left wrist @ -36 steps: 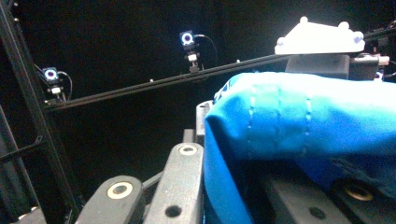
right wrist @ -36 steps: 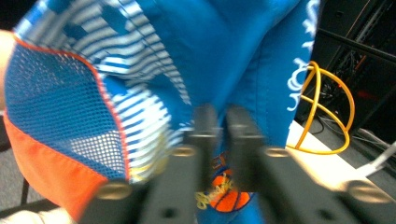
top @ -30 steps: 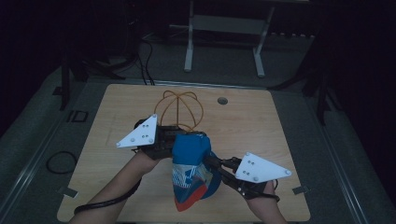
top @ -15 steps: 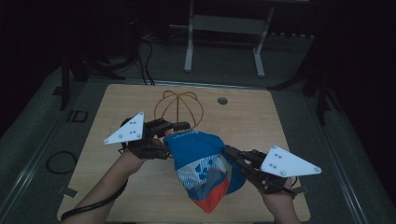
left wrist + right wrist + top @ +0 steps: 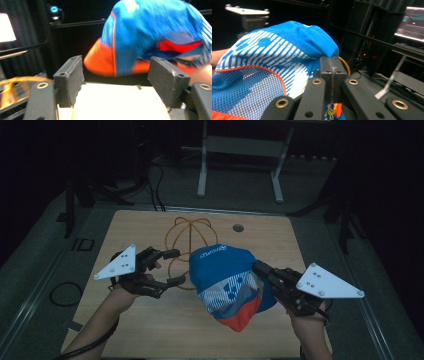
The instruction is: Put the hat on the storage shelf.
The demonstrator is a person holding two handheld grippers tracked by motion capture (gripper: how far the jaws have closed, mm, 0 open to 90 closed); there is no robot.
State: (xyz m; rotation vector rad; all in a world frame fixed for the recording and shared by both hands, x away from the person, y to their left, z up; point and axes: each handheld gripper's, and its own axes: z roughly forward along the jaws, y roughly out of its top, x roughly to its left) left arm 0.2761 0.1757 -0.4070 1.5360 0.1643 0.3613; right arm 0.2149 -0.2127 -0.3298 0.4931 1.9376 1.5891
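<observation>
Cap [image 5: 227, 285], blue with unreadable white print, hangs pinched in right tool [image 5: 261, 270]; left tool [image 5: 173, 267], just opened, stands empty.

The high view is dim, its surroundings near black, light falling only on the table [image 5: 150, 330]; the cap [image 5: 155, 37] is motion-blurred in the left gripper view; a monitor [image 5: 414, 23] glares at right.

The right claw [image 5: 261, 269] grips the blue cap [image 5: 227, 282]; the left claw [image 5: 175, 267] (jaws just opening) stands beside it.
</observation>
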